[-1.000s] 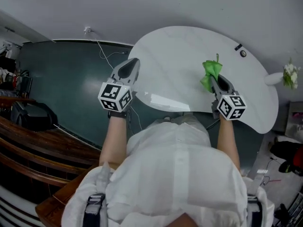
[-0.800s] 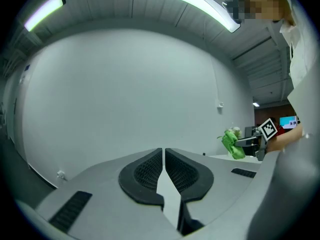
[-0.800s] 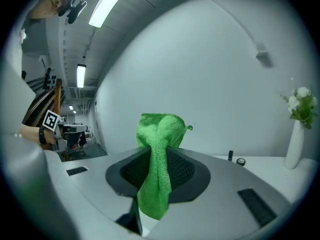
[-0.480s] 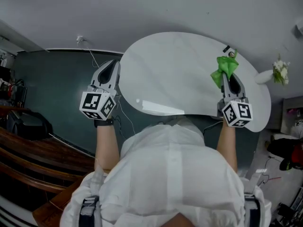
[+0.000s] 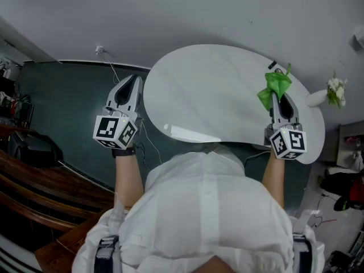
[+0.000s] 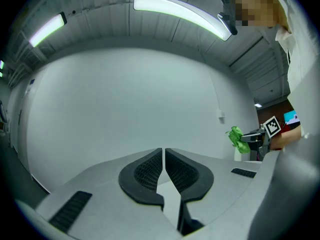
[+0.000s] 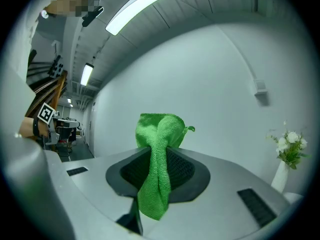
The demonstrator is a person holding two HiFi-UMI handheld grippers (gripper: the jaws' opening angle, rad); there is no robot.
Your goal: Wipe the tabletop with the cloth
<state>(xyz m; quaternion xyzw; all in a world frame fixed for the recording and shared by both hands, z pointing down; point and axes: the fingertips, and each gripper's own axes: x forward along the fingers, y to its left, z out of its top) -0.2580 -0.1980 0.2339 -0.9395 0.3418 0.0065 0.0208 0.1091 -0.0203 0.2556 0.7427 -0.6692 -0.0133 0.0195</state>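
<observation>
All three views are evenly lit and moderately bright, with a cool grey-green cast. Light comes from long ceiling strips (image 6: 180,11), which show overexposed in both claw views. In the head view the white surface (image 5: 227,90) carries a bright rectangular glare patch near its front edge, while the dark floor (image 5: 68,112) beside it reads dim. Shadows are soft and faint. Wide-angle distortion bends straight lines in every view, and black vignetting fills the corners of both claw views. The green cloth (image 7: 157,159) renders sharp and saturated; the background behind it is slightly soft.
</observation>
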